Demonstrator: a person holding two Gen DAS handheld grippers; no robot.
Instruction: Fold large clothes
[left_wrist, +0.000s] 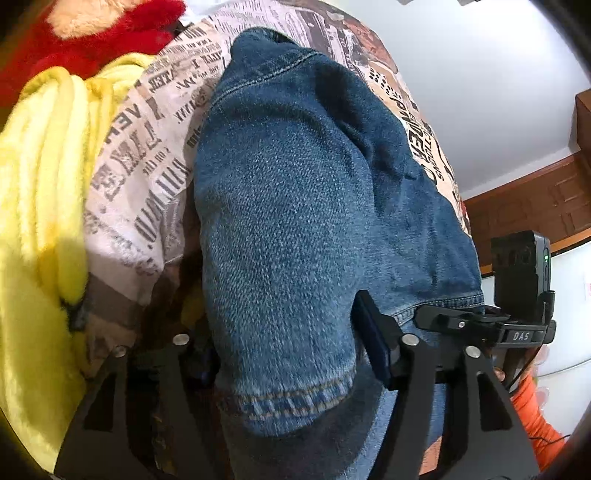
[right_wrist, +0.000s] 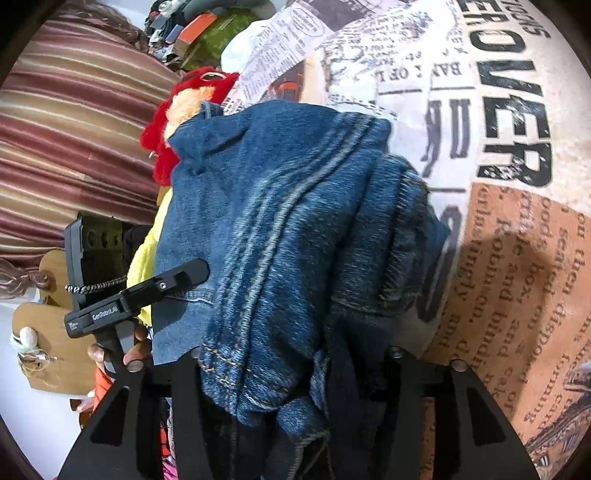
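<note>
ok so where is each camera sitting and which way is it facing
Left wrist: on the left tongs, looking down along them at a denim garment on a newsprint-pattern blanket; the right tongs and an orange sleeve show.
Right wrist: on the right tongs, same denim; the left tongs and fingers show.
Shared: denim, blanket, red plush.

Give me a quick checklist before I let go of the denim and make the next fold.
1. Denim lies on the printed blanket: ok.
2. Left tongs have denim between the fingers: ok; whether the pads press on it, cannot tell.
3. Right tongs have bunched denim between the fingers: ok; grip, cannot tell.
4. Fold lies flat: not ok, the right side is rumpled.
5. Yellow plush and red plush clear of the denim: not ok, both lie right against it.
</note>
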